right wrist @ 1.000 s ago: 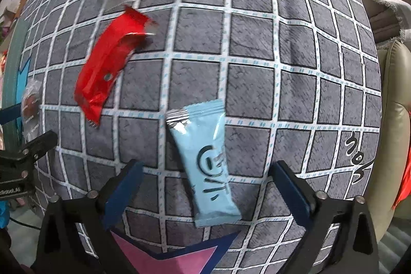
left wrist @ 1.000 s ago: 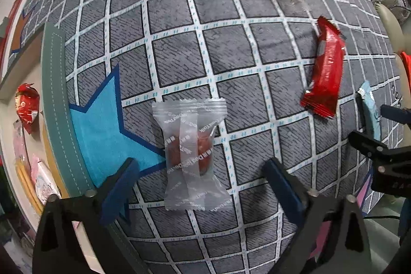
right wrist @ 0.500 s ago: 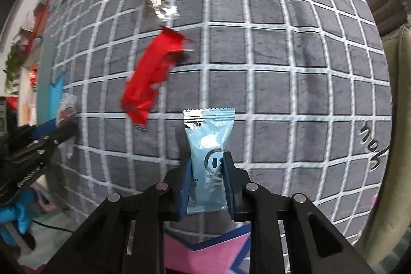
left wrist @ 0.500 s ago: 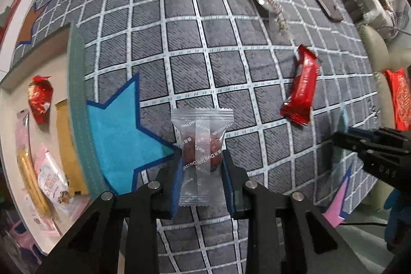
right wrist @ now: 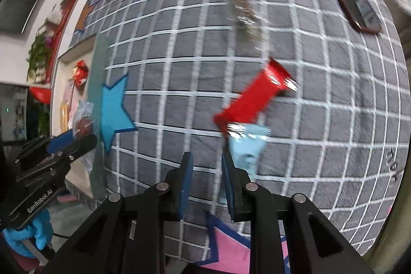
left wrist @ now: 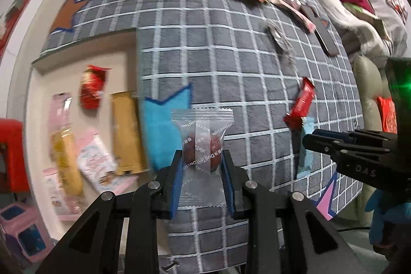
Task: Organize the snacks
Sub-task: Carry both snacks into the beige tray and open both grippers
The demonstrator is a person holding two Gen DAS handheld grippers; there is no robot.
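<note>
Well: one grip sure, one in doubt

The left gripper (left wrist: 201, 158) is clamped on the clear packet (left wrist: 202, 125), its blue pads pressing either side of the dark red sweet inside. The packet is held in the air over the near edge of the cloth (left wrist: 231, 63), by the blue star, just right of the beige surface (left wrist: 120, 68) where other snacks lie. Its long axis runs near to far along the fingers, one crimped end pointing far, the other tucked near between them.

It is likely very light. The film looks slick and floppy and the sweet a firm lump, so gripping across the lump seems the safest hold; the bare film would probably slide.

The right gripper (right wrist: 205, 161) has its jaws close, with cloth showing in the gap. The blue packet (right wrist: 248, 143) shows outside the right finger, tilted, near the red bar (right wrist: 254, 99). I cannot tell whether it is pinched.
</note>
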